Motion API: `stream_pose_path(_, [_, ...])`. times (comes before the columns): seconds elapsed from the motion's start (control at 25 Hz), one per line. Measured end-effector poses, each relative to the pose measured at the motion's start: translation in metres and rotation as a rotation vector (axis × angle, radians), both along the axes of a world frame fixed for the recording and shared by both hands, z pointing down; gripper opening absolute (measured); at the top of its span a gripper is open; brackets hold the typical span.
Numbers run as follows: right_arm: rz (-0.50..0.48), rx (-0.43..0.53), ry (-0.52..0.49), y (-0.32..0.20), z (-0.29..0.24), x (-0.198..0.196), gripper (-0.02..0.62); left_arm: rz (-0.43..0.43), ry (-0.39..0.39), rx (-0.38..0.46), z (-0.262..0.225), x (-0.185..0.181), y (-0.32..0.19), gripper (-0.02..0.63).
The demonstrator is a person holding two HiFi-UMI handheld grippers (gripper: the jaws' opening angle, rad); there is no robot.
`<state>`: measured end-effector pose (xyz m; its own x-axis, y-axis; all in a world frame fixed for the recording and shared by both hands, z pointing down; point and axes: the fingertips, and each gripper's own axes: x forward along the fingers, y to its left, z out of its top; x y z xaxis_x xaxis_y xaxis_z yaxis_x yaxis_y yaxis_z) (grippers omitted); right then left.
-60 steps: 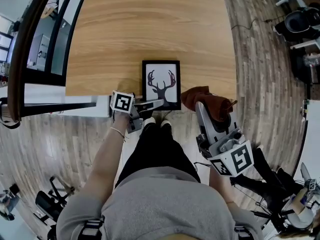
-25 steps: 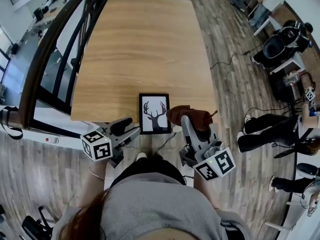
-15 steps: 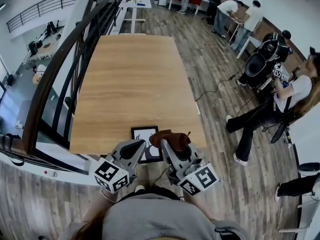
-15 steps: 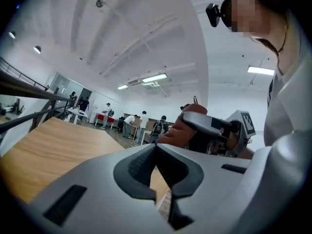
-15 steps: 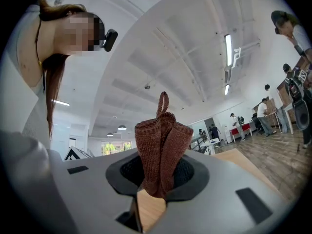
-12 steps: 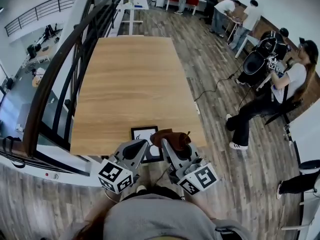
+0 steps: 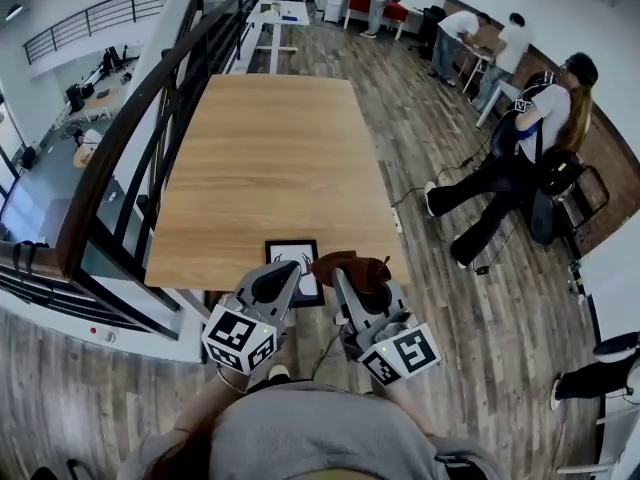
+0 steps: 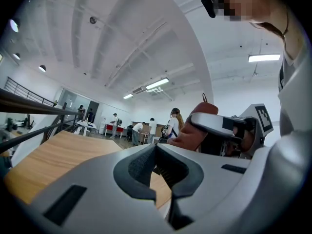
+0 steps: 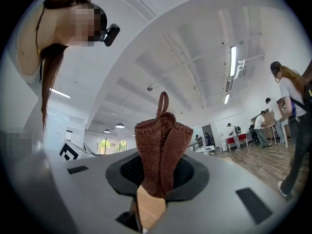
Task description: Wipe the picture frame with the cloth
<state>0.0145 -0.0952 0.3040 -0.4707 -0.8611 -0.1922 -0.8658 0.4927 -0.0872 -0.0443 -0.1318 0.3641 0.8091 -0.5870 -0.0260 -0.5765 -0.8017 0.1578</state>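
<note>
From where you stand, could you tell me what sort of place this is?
Probably an open-plan office or lab on an upper level: a long wooden table, a railing overlooking desks below, and people working at the far end.

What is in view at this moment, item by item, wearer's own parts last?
table: one, light wood, centre of the head view.
picture frame: one, black with a white print, flat at the table's near edge.
cloth: one, brown knit, bunched in the right gripper's jaws.
railing: one, dark, along the table's left.
floor: grey-brown planks.
people: at least four, at the right and the far end of the room.
left gripper: grey, shut, empty, over the frame's left side.
right gripper: grey, shut on the cloth.
torso: grey top, bottom edge of the head view.
</note>
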Motion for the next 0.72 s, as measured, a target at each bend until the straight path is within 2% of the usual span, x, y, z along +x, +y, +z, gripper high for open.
stream_pose_path(0.16, [-0.018, 0.010, 0.008, 0.041, -0.003, 0.006, 0.097, -0.033, 0.022, 0.014, -0.011, 0.006, 0.038, 0.009])
stream_pose_path(0.4, [-0.032, -0.004, 0.011, 0.116, -0.005, 0.029, 0.097, -0.052, 0.015, 0.005, -0.010, 0.030, 0.113, 0.009])
stream_pose_path(0.72, [-0.068, -0.020, 0.010, 0.190, 0.001, 0.036, 0.097, -0.103, 0.003, 0.013, -0.011, 0.042, 0.192, 0.009])
